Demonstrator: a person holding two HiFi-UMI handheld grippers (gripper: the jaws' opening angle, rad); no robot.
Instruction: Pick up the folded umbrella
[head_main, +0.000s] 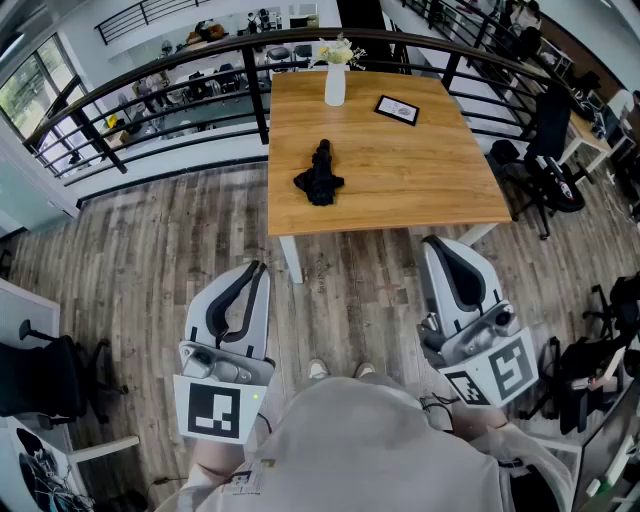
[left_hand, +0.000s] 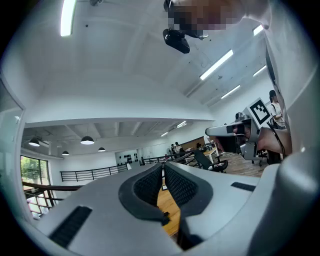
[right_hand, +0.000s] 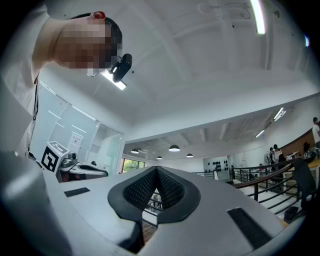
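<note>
The folded umbrella (head_main: 318, 177) is a black bundle lying on the wooden table (head_main: 420, 180), near its left front part. Both grippers hang over the floor well short of the table, apart from the umbrella. My left gripper (head_main: 258, 268) is shut with nothing in it; in the left gripper view its pads (left_hand: 150, 187) meet at the tip of the left gripper (left_hand: 163, 165), and a strip of table (left_hand: 167, 205) shows behind them. My right gripper (head_main: 437, 243) is also shut and empty, the right gripper (right_hand: 156, 169) tilted slightly up toward the ceiling.
A white vase with flowers (head_main: 335, 80) and a dark framed card (head_main: 397, 110) stand at the table's far side. A black railing (head_main: 150, 90) runs behind the table. Office chairs stand at the right (head_main: 545, 150) and lower left (head_main: 50, 378). The person's shoes (head_main: 340, 370) are on the plank floor.
</note>
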